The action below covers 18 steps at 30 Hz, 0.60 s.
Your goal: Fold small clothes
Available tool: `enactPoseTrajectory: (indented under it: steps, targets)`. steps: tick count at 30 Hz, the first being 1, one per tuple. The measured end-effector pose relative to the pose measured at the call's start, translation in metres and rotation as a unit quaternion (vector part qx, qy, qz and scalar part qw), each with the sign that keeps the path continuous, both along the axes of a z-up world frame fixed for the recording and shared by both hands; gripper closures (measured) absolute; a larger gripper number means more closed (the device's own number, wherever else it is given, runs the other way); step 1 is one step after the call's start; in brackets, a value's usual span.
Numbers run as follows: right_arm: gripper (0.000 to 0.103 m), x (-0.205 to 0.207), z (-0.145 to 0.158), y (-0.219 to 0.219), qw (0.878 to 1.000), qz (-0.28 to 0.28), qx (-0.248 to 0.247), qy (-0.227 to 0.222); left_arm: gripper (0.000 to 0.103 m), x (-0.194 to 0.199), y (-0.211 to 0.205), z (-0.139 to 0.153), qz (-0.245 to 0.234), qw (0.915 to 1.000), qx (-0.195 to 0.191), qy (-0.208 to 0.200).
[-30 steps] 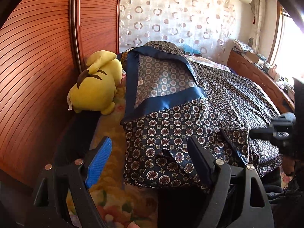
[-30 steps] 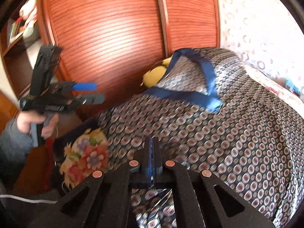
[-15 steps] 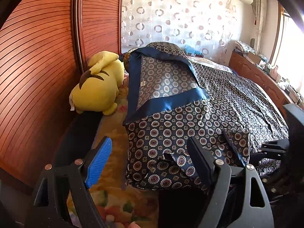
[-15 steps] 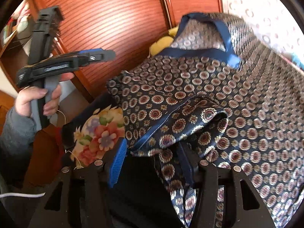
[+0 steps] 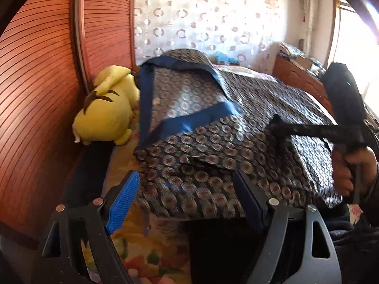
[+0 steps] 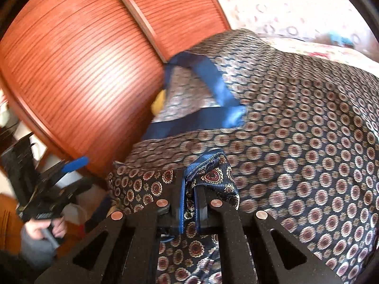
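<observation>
Pinching a bunched edge of the patterned garment, the right gripper is closed; the left gripper, at nine o'clock, gapes empty.

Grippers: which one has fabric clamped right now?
The right gripper: its jaws are shut on a folded edge of the patterned garment. The left gripper stands wide open with nothing pinched, the cloth only lying beyond its fingers.

plush toy left of garment, on bed
</observation>
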State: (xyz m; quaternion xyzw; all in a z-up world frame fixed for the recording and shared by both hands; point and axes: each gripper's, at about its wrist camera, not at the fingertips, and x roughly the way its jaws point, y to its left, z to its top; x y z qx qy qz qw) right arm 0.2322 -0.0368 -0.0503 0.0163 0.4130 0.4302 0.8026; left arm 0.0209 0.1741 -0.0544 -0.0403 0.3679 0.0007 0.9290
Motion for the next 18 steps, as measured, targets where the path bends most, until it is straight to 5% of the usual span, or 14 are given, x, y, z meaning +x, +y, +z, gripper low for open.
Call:
enactPoseTrajectory:
  steps: [5, 10, 18]
  targets:
    - [0.087, 0.0, -0.001, 0.003, 0.999, 0.004, -0.03, -0.019, 0.021, 0.011, -0.017, -0.018, -0.011, 0.9994, 0.025, 0.02]
    - [0.049, -0.02, 0.008, -0.002, 0.996, 0.014, -0.058, -0.063, 0.021, 0.027, -0.024, -0.021, -0.02, 0.9983, 0.048, 0.028]
    - [0.045, -0.056, 0.011, -0.03, 0.987, 0.026, -0.1, -0.125, 0.021, 0.046, -0.045, -0.03, -0.06, 0.9922, 0.096, 0.052]
